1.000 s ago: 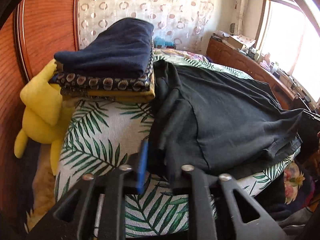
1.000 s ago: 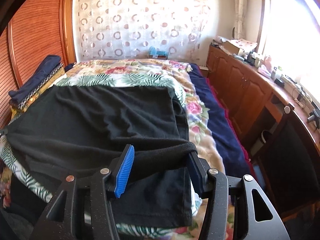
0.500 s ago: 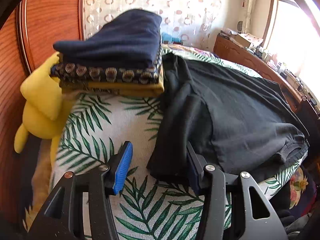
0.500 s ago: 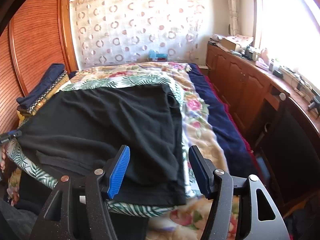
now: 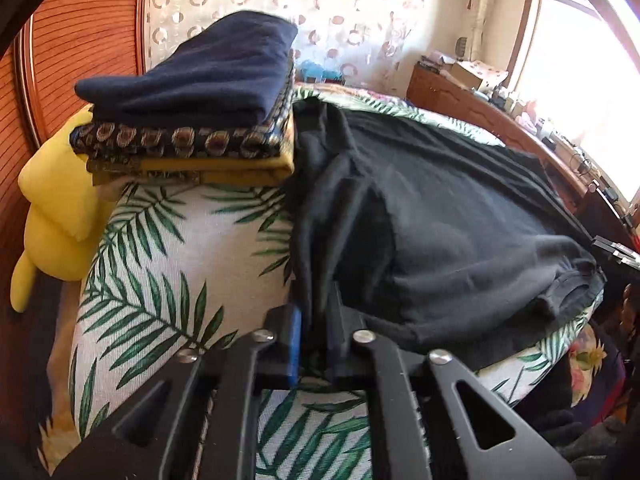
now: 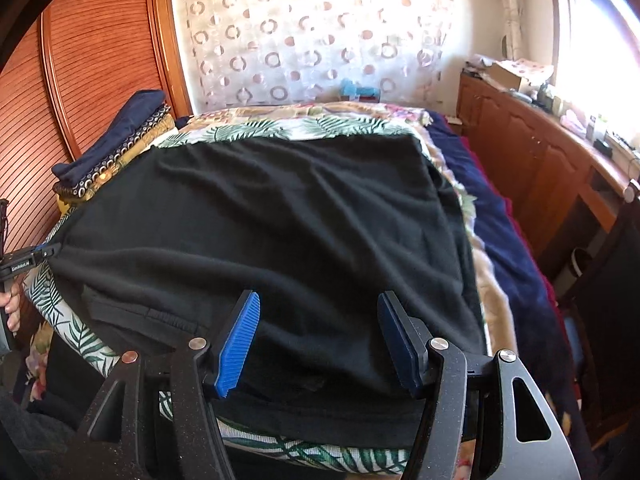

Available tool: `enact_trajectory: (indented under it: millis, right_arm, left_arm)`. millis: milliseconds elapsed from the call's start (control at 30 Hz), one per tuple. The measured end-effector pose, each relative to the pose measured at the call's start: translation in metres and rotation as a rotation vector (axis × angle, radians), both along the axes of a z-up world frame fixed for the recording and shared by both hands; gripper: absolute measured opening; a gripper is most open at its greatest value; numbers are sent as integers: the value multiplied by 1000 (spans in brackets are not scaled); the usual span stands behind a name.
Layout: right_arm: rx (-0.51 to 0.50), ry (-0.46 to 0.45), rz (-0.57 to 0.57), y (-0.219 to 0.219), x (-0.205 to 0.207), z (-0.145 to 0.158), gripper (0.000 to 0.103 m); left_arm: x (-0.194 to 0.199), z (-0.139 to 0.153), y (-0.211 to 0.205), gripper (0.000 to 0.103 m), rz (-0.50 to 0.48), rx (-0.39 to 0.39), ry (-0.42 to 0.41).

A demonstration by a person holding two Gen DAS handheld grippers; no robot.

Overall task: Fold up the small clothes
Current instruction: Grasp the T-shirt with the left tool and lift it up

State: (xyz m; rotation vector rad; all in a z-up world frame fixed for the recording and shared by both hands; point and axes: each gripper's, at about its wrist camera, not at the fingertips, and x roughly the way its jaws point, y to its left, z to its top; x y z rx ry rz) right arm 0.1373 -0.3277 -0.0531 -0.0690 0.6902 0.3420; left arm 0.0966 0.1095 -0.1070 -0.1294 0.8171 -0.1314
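Observation:
A black garment [image 5: 460,208] lies spread on a palm-leaf cloth [image 5: 168,264] over the bed. My left gripper [image 5: 314,312] is closing on the garment's bunched left edge, and its pads press on the fabric. From the right wrist view the same garment [image 6: 280,208] fills the middle, with the left gripper [image 6: 44,254] pinching its far left corner. My right gripper [image 6: 318,300] stands open just over the garment's near right part. The cloth lies under its blue pads [image 6: 240,340] and neither pad presses it.
A stack of folded clothes [image 5: 192,120], dark blue on top, sits at the cloth's back left beside a yellow plush toy [image 5: 56,208]. A wooden cabinet [image 6: 540,168] with clutter runs along the right. A hand [image 6: 12,308] shows at the left edge.
The left gripper opened, then shut on the garment's left edge. The right gripper let go of the fold it held, opened wider and sank toward the cloth.

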Motion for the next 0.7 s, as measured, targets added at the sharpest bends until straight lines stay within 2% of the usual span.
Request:
enact_trajectory:
  millis: [100, 267, 400, 533, 700]
  right_arm:
    - [-6, 20, -17, -10, 5, 0, 63]
    - [9, 50, -66, -25, 5, -7, 63]
    - [53, 48, -76, -39, -1, -6, 63]
    - [75, 41, -81, -41, -10, -8, 63]
    - [80, 10, -88, -44, -19, -3, 63]
  left_arm:
    - [-2, 21, -9, 8, -20, -26, -59]
    - [3, 71, -45, 8, -110, -60, -162]
    - [19, 104, -91, 8, -213, -73, -220]
    - [38, 125, -138, 7, -331, -101, -240]
    - [49, 155, -199, 7, -462, -82, -292]
